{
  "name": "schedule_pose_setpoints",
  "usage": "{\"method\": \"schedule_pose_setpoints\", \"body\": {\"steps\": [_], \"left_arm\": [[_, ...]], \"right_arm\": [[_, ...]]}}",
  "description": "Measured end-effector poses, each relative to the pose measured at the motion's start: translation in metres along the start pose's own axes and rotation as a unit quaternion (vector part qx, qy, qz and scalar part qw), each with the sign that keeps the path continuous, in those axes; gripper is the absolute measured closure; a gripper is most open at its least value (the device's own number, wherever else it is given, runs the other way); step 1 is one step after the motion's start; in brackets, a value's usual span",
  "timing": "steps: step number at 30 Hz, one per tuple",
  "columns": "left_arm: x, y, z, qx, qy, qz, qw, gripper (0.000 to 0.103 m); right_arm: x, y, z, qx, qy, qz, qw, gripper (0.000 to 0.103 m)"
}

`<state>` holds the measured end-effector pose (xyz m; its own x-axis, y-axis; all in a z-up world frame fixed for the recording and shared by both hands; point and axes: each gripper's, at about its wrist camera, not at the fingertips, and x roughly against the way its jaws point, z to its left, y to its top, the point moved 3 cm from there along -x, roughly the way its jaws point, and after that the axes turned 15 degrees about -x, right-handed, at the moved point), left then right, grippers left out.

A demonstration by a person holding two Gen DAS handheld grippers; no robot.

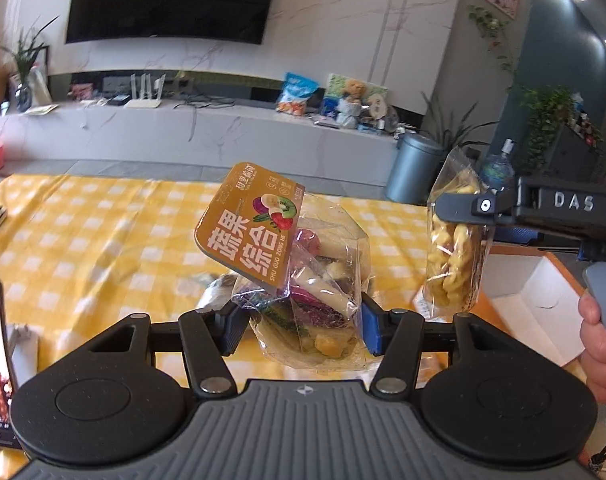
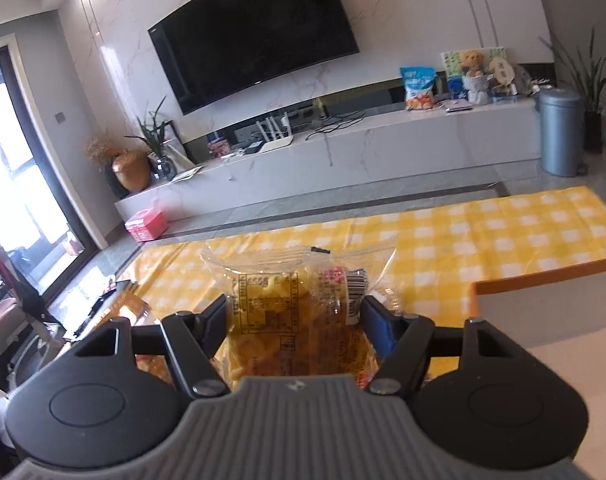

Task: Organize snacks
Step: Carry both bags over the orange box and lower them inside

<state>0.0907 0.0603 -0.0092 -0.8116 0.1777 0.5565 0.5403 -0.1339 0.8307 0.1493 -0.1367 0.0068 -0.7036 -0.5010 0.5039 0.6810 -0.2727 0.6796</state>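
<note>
clear fruit bag [image 1: 307,280] sat clamped in the left hand-held gripper [image 1: 303,326] above the bench [image 1: 103,232], twist bag [image 1: 455,248] hung upright, clamped in the right hand-held gripper [image 2: 293,320] nearer the box [image 1: 535,304].

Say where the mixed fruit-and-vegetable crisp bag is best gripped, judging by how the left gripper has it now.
Probably across the full lower body, from the sides, as the left gripper does on the mixed crisp bag. That part is bulky and gives the pads something to squeeze; the cardboard header on top is thin, tilted and would let the bag swing.
</note>
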Motion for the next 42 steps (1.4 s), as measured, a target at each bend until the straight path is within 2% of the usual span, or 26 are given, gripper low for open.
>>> {"method": "schedule_pose_setpoints", "body": {"steps": [5, 9, 12, 15, 20, 28, 33, 42], "left_arm": [[0.000, 0.024, -0.028, -0.015, -0.061, -0.016, 0.9979, 0.039], [-0.009, 0.044, -0.066, -0.070, -0.098, -0.016, 0.9926, 0.039], [-0.022, 0.058, -0.095, -0.094, -0.141, -0.006, 0.9855, 0.039], [-0.037, 0.073, -0.126, -0.116, -0.192, -0.001, 0.9745, 0.039], [-0.074, 0.080, -0.171, -0.170, -0.228, 0.046, 0.9577, 0.039], [-0.129, 0.069, -0.199, -0.230, -0.251, 0.129, 0.9312, 0.039], [-0.151, 0.060, -0.209, -0.254, -0.256, 0.183, 0.9146, 0.039], [-0.177, 0.041, -0.220, -0.283, -0.262, 0.245, 0.8897, 0.038]], "right_arm": [[0.036, 0.010, -0.017, 0.028, -0.045, -0.025, 0.998, 0.036], [0.065, 0.020, -0.044, 0.028, -0.079, -0.041, 0.996, 0.036], [0.084, 0.028, -0.068, 0.028, -0.115, -0.059, 0.991, 0.036], [0.099, 0.036, -0.094, 0.016, -0.149, -0.070, 0.986, 0.036], [0.109, 0.041, -0.131, -0.002, -0.189, -0.069, 0.979, 0.036], [0.091, 0.027, -0.175, 0.004, -0.244, -0.013, 0.970, 0.037], [0.068, 0.024, -0.200, -0.008, -0.254, 0.037, 0.966, 0.037], [0.032, 0.009, -0.228, -0.010, -0.275, 0.121, 0.954, 0.037]]}}
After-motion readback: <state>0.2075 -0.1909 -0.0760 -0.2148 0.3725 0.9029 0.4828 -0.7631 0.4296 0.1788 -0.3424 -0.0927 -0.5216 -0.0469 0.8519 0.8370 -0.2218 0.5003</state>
